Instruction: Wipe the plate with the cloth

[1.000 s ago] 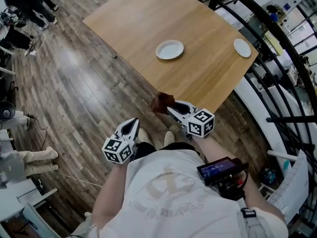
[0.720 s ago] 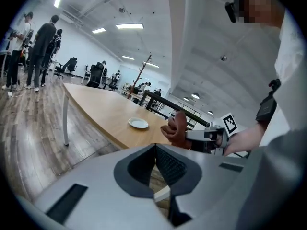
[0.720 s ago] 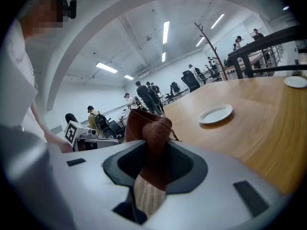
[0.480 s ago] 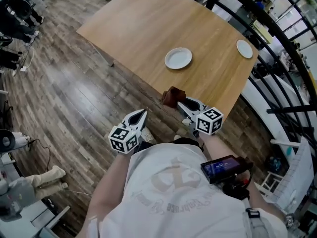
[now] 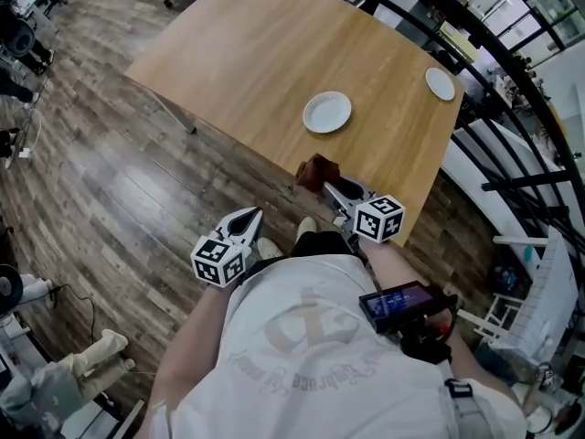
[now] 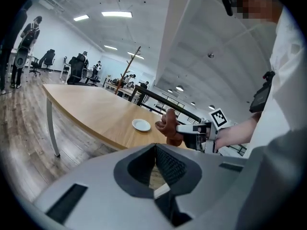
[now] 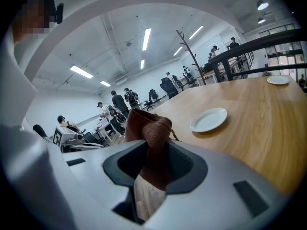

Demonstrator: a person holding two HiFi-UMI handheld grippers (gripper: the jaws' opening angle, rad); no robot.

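Pinching cloth [image 5: 315,170], right claw [image 5: 329,188] forward

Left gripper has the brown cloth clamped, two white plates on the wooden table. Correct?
Wrong gripper. The brown cloth is clamped in the right gripper, as the right gripper view shows. The left gripper is shut on nothing. The rest holds: the near plate and the far plate both stand on the wooden table.

— The plate [image 5: 326,112]?
— White, round, empty, lying flat on the wooden surface [image 5: 247,53].
— And the cloth [image 5: 317,170]?
— Brown, bunched up, pinched in the right tool [image 5: 331,188] by the surface's near edge, apart from the plate.
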